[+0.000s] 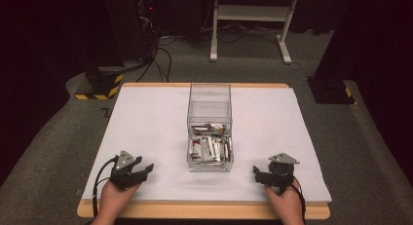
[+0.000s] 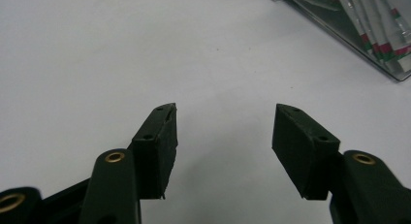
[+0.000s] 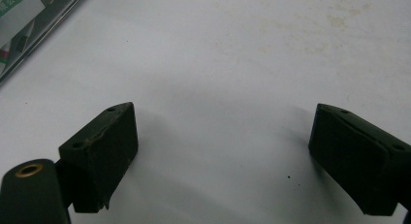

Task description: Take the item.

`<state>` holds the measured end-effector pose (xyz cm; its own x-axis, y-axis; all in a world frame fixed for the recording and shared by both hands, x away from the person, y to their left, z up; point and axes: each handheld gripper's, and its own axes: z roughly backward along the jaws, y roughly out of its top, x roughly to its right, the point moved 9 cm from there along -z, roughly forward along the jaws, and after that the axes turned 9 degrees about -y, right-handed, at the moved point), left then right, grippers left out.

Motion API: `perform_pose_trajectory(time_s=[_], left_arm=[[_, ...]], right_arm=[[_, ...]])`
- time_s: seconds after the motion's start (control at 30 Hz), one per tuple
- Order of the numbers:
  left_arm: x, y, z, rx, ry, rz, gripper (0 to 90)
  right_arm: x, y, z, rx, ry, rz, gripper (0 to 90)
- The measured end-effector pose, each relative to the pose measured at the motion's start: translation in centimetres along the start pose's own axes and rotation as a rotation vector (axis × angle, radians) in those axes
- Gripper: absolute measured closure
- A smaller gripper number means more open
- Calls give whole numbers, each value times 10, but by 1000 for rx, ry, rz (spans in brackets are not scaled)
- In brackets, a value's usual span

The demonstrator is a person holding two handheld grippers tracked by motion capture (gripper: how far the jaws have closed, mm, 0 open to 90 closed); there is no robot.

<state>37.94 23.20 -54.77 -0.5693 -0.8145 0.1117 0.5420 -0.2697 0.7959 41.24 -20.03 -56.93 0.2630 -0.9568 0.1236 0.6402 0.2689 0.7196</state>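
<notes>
Left gripper and right gripper are held low at the near table edge, jaws spread, nothing gripped. Clear bin of sachets is set between them, slightly farther back.

We see two bare hands, left hand and right hand, no sleeves visible. Each grips a matte black two-jaw plastic gripper: left gripper, right gripper. Both carry a grey three-cornered plate on top and trail a thin black cable. In the gripper views we note blocky black jaw pads, small screw holes, brass-coloured rivets at the pivots.
</notes>
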Motion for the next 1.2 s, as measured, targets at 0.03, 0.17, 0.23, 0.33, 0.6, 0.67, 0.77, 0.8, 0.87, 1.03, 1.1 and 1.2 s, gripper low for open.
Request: perform_pose_trajectory(time_s=[0.03,0.17,0.23,0.33,0.6,0.67,0.77,0.8,0.87,1.03,1.1,1.2], left_arm=[[1,0,0,-1,-3,-2,423],[6,3,-1,6,-12,-6,424],[9,4,-1,10,-17,-7,425],[13,6,-1,14,-22,-9,428],[29,12,-3,30,-48,-32,436],[32,13,-3,29,-52,-42,440],[37,14,-5,28,-62,-46,446],[39,14,-5,29,-67,-47,447],[41,15,-6,32,-70,-48,449],[48,18,-6,42,-79,-59,455],[50,18,-7,43,-82,-62,457],[53,20,-7,49,-87,-65,459]], right_arm=[[0,0,0,0,0,0,104],[0,0,0,-1,0,-2,104],[0,0,0,-1,0,-1,104],[0,0,0,-1,1,-2,104],[0,0,0,0,0,-1,104],[0,0,0,0,0,-1,104],[0,0,0,0,0,-1,104],[0,0,0,0,0,-1,104],[0,0,0,0,0,-1,104],[0,0,0,0,0,-1,104],[0,0,0,0,0,-1,104],[0,0,0,0,0,-1,104]])
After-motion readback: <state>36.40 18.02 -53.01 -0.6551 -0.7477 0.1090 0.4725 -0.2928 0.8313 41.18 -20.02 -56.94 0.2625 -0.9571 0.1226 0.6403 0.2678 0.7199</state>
